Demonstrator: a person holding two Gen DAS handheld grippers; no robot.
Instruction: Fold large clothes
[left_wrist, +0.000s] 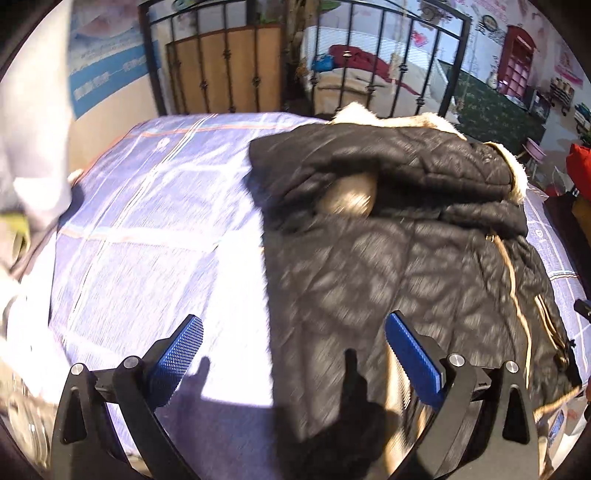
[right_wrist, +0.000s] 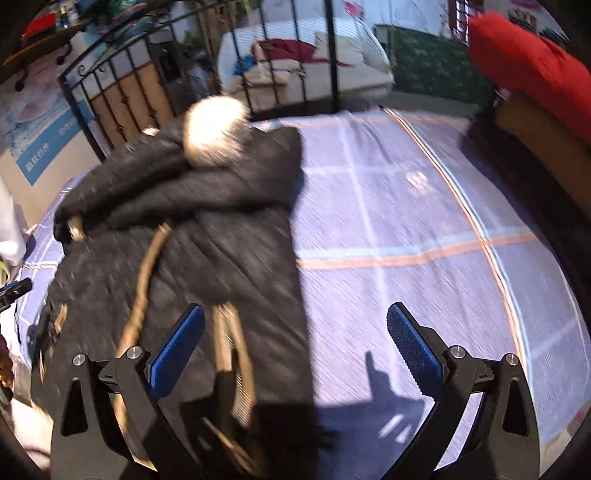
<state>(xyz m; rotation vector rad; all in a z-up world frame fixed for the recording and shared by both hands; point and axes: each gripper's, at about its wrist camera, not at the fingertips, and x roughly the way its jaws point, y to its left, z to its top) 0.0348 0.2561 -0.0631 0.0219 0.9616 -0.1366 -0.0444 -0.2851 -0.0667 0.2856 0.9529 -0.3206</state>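
Lying across a bed (left_wrist: 155, 206) covered in a lilac checked sheet with orange and pale stripes, a black quilted coat (left_wrist: 388, 258) is spread lengthwise, its hood end pointing toward the black iron bedstead (left_wrist: 229, 62) at the far side. Pale fur trim (left_wrist: 402, 120) edges the hood in the left wrist view, and in the right wrist view the same trim shows as a bright fluffy ball (right_wrist: 216, 131) at the top of the coat (right_wrist: 177, 236). One sleeve is folded across the chest, with a tan cuff lining (left_wrist: 351, 197) peeping from under it. Thin tan cords (right_wrist: 147, 280) run down the front of the garment. The left hand-held gripper (left_wrist: 293, 350) hangs above the coat's lower left edge, its blue ribbed pads spread wide with nothing between them; one pad is over bare sheet, the other over the quilted fabric. The right hand-held gripper (right_wrist: 295, 339) is likewise spread wide and empty, straddling the coat's right edge, with sheet (right_wrist: 424, 229) under its right pad. Both pictures are streaked with motion blur. Beyond the bedstead stands a pale sofa (right_wrist: 306, 59) with a red cloth on it, and a red garment (right_wrist: 528, 66) lies over furniture to the right of the bed.
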